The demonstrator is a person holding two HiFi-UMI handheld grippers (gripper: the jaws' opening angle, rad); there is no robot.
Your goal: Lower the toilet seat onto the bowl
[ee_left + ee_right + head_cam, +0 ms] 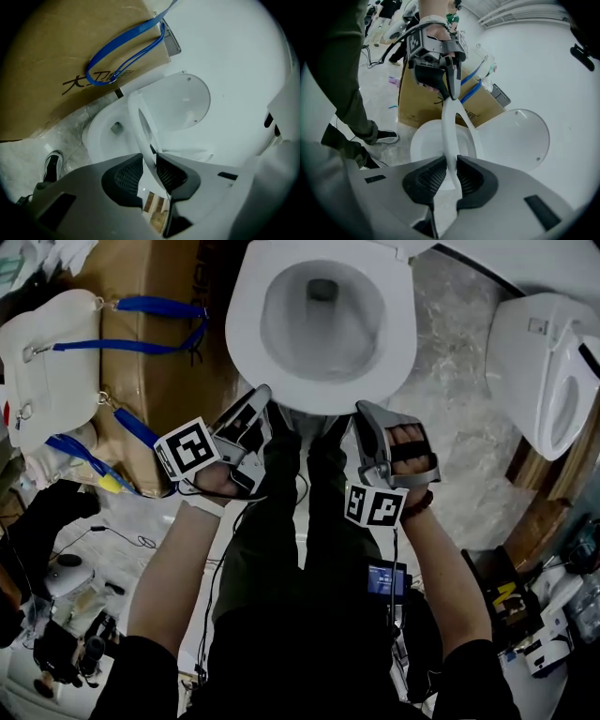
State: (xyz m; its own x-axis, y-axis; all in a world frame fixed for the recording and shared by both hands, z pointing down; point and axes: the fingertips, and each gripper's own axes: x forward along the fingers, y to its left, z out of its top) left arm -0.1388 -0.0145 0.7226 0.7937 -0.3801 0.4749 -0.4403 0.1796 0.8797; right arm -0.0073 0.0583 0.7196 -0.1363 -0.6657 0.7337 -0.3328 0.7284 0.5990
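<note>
Cardboard box (51,56), left gripper view: black printed characters on the side. The first resembles "大"; the rest are crossed by a blue strap (123,50) and not legible.
Same box (155,381), head view: dark lettering near the top edge, sideways and cut off, unreadable.
Same box (423,111), right gripper view: print too small to read.
Left marker cube (187,448), right marker cube (373,505): black-and-white square codes, no letters or numbers.

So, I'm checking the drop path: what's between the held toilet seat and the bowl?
Nothing: the right gripper view shows only open air between the toilet seat and the bowl.
</note>
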